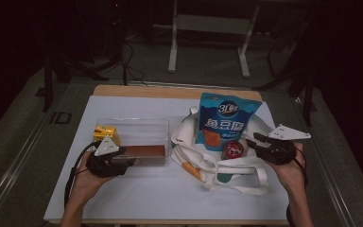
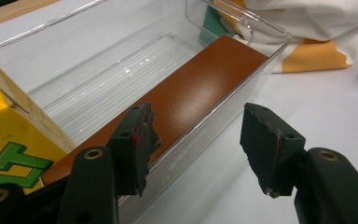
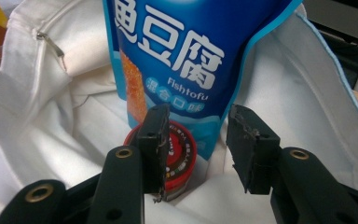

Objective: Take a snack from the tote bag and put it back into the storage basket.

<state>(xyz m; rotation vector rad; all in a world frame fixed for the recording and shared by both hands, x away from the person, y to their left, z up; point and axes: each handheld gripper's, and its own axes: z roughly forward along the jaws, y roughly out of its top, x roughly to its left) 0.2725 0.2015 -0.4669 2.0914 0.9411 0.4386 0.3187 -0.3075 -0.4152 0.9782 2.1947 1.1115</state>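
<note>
The right gripper (image 3: 193,149) hangs with its jaws partly apart and nothing between them, just in front of the blue snack bag (image 3: 182,60) and the small red-lidded jar (image 3: 179,158), both lying on the white cloth bag (image 1: 227,165) on the table (image 1: 137,194). The snack bag looks light, puffy and slick, likely to crumple and slip, so its flat sealed bottom edge seems the best hold. The jar looks stiff and small, best pinched across its lid. The left gripper (image 2: 196,144) stands open and empty astride the near wall of the clear plastic box (image 2: 265,65), which holds a brown slab (image 2: 200,93) and a yellow carton (image 2: 9,140).
</note>
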